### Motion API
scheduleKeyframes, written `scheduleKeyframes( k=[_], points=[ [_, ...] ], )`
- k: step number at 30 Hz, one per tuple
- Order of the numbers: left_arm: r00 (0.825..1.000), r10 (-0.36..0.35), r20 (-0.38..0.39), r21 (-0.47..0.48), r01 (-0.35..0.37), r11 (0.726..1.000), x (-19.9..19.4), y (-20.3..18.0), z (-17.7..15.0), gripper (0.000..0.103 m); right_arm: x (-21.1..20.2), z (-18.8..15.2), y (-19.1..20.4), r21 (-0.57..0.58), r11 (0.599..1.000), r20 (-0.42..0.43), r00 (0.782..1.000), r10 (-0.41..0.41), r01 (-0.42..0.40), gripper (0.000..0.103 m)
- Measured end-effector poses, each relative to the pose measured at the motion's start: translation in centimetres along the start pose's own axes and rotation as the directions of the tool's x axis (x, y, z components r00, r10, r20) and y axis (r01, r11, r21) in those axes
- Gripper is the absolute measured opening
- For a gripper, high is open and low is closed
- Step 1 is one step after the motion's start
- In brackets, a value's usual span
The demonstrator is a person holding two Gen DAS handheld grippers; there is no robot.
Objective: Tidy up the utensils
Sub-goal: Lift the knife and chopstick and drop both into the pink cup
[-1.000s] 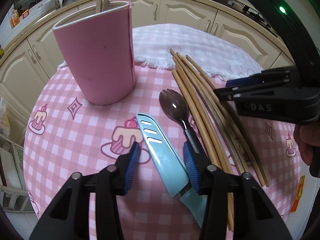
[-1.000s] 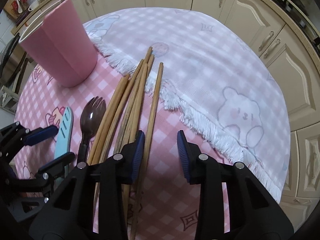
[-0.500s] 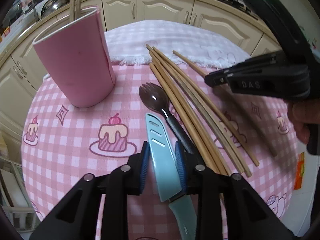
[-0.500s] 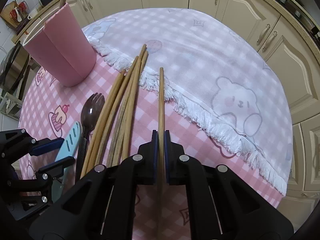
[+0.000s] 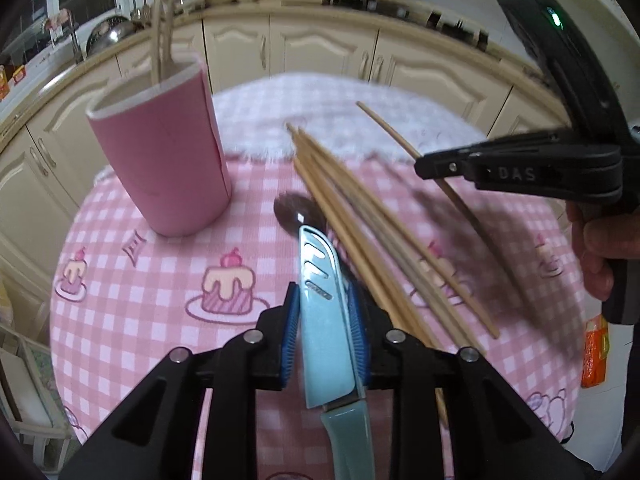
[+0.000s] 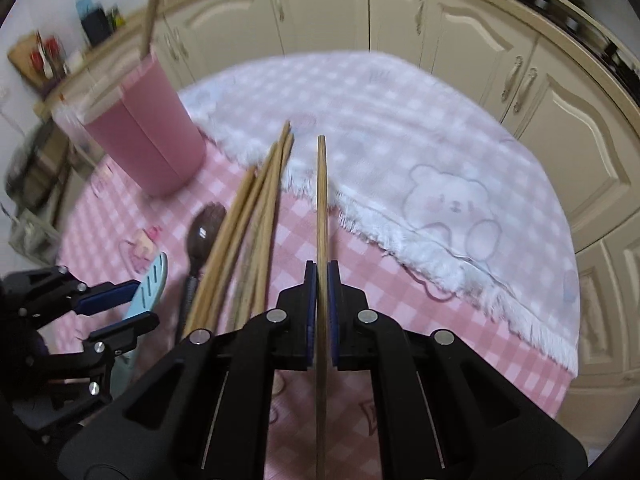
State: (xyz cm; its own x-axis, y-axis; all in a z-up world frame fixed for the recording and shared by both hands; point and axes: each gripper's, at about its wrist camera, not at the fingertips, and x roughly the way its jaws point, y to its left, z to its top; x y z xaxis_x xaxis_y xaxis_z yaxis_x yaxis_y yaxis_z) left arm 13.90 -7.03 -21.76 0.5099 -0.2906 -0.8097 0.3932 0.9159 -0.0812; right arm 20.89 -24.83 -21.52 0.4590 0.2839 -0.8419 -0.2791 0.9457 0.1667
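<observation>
Bundle of loose chopsticks [image 6: 244, 236] on checked tablecloth [image 5: 132, 300], between both tools; brown spork [image 6: 202, 232] tucked against bundle at 9 o'clock. Pink holder [image 5: 160, 160] at 10 o'clock, upright, few sticks inside, count unclear. Left gripper [image 5: 325, 336] closing, pads on one sheathed blue knife [image 5: 324, 308]. Right gripper [image 6: 321, 312] clenched on one single chopstick [image 6: 321, 200], pointing 12 o'clock. White fringed towel [image 6: 400, 140] beyond.

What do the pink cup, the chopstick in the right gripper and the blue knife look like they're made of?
Pink cup: looks like matte plastic or silicone, with an even colour, a pale rim and a straight seam down the side; hard to say which.
Chopstick: probably bamboo or wood, tan with a dull, unvarnished look.
Knife: seems to be smooth plastic, a pale blue slotted sheath with a soft sheen and a matching handle.
</observation>
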Motion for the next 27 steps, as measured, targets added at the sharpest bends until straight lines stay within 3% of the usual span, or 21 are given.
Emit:
scheduleKeyframes(
  k=[4,9,17,27],
  points=[
    [0.992,-0.015,0.125,-0.001,0.015,1.0,-3.1,0.4,-0.3,0.023,-3.1,-0.5,-0.5,0.043,0.997,0.115,0.992,0.053,-0.059,0.005],
    [0.953,-0.031,0.301,-0.001,0.033,0.999,-6.7,1.7,-0.6,0.022,-6.0,-1.2,0.1,0.054,0.993,0.228,0.969,0.092,-0.107,0.005],
    [0.912,-0.002,0.411,-0.052,0.026,0.998,-8.9,3.3,1.0,0.022,-9.2,-0.4,1.6,0.037,0.991,0.357,0.928,0.107,-0.129,0.005],
    [0.859,0.004,0.512,-0.068,0.036,0.997,-12.6,4.4,3.6,0.022,-12.3,2.3,3.6,-0.016,0.991,0.449,0.885,0.123,-0.13,0.005]
  ],
)
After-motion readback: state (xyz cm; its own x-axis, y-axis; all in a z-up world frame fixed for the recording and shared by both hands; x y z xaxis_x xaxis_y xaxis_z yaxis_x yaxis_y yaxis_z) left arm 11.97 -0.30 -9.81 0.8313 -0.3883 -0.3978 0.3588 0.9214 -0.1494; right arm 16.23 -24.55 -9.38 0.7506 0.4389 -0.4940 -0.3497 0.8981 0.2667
